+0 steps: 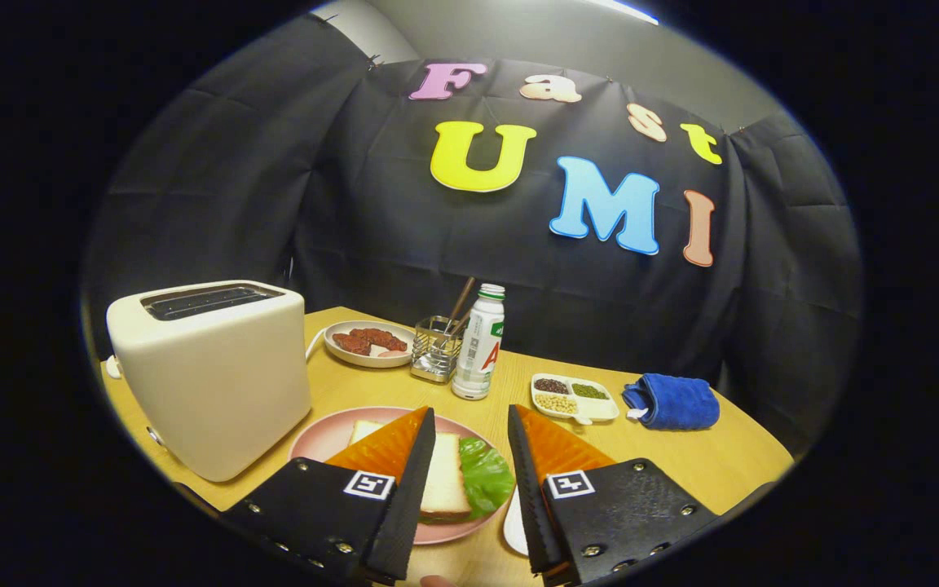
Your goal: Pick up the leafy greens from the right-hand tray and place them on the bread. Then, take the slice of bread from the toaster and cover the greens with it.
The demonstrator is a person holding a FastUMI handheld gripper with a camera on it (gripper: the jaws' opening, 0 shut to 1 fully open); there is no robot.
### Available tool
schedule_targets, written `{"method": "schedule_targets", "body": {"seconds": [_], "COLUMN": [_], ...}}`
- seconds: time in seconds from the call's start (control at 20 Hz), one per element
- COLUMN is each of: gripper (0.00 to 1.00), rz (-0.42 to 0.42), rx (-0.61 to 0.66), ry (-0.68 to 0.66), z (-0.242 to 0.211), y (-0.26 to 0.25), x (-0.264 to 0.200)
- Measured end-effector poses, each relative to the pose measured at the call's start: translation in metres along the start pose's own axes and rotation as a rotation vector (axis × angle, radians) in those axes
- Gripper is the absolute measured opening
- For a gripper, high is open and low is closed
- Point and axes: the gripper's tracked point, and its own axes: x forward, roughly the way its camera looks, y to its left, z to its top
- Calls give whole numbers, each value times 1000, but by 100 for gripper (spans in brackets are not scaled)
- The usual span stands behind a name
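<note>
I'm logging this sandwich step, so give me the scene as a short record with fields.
gripper: open, holding nothing, above the plate
pink plate: on the table beside the toaster
bread: on the plate, between the fingers
leafy greens: lying on the bread
toaster: slots on top, contents not visible
task stage: greens placed, top slice not yet on

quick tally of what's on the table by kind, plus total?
Toaster: 1
Plates: 2 (pink plate, plate of red food)
Bread slice: 1
Leafy greens: 1
Bottle: 1
Utensil holder: 1
Divided dish: 1
Blue cloth: 1
Total: 9
Tongs open above the pink plate, holding nothing.
</note>
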Motion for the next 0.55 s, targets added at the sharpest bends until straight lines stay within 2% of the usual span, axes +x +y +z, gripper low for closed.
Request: {"method": "schedule_targets", "body": {"seconds": [0.3,0.55], "gripper": [54,54], "rz": [-28,1], "rx": [52,66], "ry": [-32,-40], "z": [13,16], "y": [-47,-87], "x": [-15,-23]}}
